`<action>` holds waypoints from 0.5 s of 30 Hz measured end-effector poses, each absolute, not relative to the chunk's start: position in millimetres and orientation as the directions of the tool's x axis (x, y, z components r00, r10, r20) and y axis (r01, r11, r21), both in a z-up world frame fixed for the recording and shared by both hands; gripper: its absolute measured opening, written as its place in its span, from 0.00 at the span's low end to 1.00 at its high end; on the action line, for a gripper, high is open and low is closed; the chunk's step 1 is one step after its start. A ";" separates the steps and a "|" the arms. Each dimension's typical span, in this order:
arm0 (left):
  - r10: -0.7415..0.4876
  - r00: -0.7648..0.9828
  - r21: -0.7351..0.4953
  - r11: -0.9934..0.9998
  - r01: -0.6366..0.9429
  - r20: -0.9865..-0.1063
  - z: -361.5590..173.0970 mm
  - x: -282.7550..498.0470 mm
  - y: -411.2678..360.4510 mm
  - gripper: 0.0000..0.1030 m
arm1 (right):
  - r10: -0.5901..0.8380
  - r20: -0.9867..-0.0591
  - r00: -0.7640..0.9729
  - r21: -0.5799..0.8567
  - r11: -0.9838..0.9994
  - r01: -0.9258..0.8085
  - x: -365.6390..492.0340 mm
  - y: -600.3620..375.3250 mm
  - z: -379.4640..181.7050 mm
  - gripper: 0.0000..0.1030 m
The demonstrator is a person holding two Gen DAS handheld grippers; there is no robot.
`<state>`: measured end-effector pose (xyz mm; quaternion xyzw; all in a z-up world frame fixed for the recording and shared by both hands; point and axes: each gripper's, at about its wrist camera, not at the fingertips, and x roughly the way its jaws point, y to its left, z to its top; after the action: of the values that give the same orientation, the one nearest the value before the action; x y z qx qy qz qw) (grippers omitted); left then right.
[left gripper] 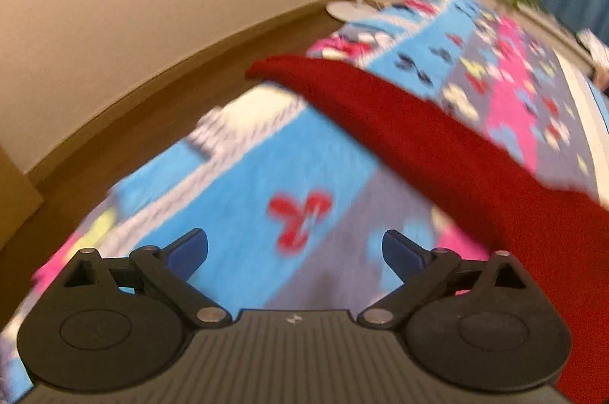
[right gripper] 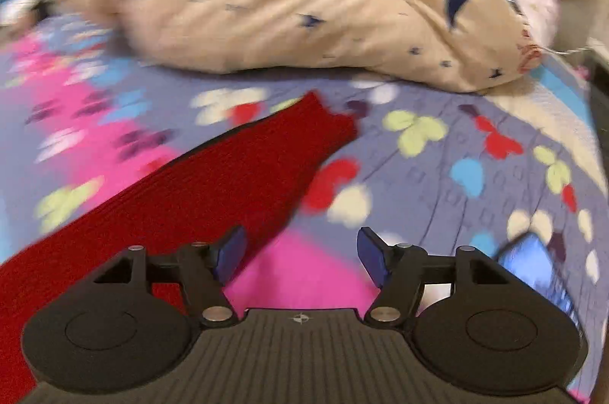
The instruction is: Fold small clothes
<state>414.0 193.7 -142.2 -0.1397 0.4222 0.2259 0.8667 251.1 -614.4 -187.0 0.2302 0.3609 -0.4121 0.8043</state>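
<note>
The red knitted garment [right gripper: 213, 175] lies stretched across the patterned bedspread [right gripper: 456, 156]. Left gripper [left gripper: 295, 252] and right gripper [right gripper: 300, 257] both released, empty. Recommend grasping opposite ends squarely, folding without dragging.

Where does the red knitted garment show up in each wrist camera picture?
Left wrist view: the red garment runs as a band from upper middle down to the lower right corner.
Right wrist view: the red garment runs from the middle down to the lower left.
Shared landmark: the butterfly bedspread under it.
</note>
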 end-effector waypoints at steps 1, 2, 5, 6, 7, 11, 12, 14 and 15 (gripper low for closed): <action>0.246 0.547 -0.094 0.849 -0.520 -0.800 -148.7 433.8 203.3 0.97 | -0.451 -0.771 0.450 0.100 0.612 0.784 241.5 -589.2 -180.8 0.65; 0.210 0.552 -0.148 0.833 -0.533 -0.807 -154.9 452.2 211.9 0.97 | -0.422 -0.762 0.491 0.122 0.651 0.749 230.4 -564.4 -175.1 0.65; 0.070 0.600 -0.344 0.764 -0.546 -0.797 -179.3 502.1 236.7 0.97 | -0.321 -0.762 0.563 0.167 0.742 0.649 203.3 -488.6 -165.9 0.65; 0.034 0.599 -0.383 0.740 -0.553 -0.800 -190.1 520.1 242.9 0.97 | -0.278 -0.766 0.580 0.186 0.767 0.614 198.7 -464.5 -165.9 0.65; 0.014 0.588 -0.399 0.721 -0.566 -0.809 -199.7 536.2 247.3 0.97 | -0.251 -0.771 0.585 0.194 0.783 0.591 197.5 -445.7 -163.7 0.65; 0.152 0.577 -0.316 0.712 -0.627 -0.803 -203.3 580.7 251.6 0.78 | -0.176 -0.770 0.614 0.149 0.885 0.441 215.3 -379.8 -151.5 0.65; 0.195 0.569 -0.279 0.718 -0.638 -0.799 -199.5 587.3 251.9 0.10 | -0.175 -0.759 0.627 0.128 0.904 0.407 221.4 -369.9 -147.9 0.65; 0.201 0.562 -0.280 0.705 -0.651 -0.802 -193.6 591.8 262.3 0.12 | -0.171 -0.736 0.655 0.087 0.936 0.341 236.4 -355.6 -140.8 0.64; 0.201 0.584 -0.314 0.684 -0.658 -0.786 -188.2 582.7 269.4 0.12 | -0.176 -0.726 0.665 0.076 0.940 0.332 242.7 -352.7 -138.3 0.64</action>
<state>582.7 269.4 -188.2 -0.3032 0.3768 0.2568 0.8367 242.7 -352.7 -138.3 0.1011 0.3848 -0.1401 0.9067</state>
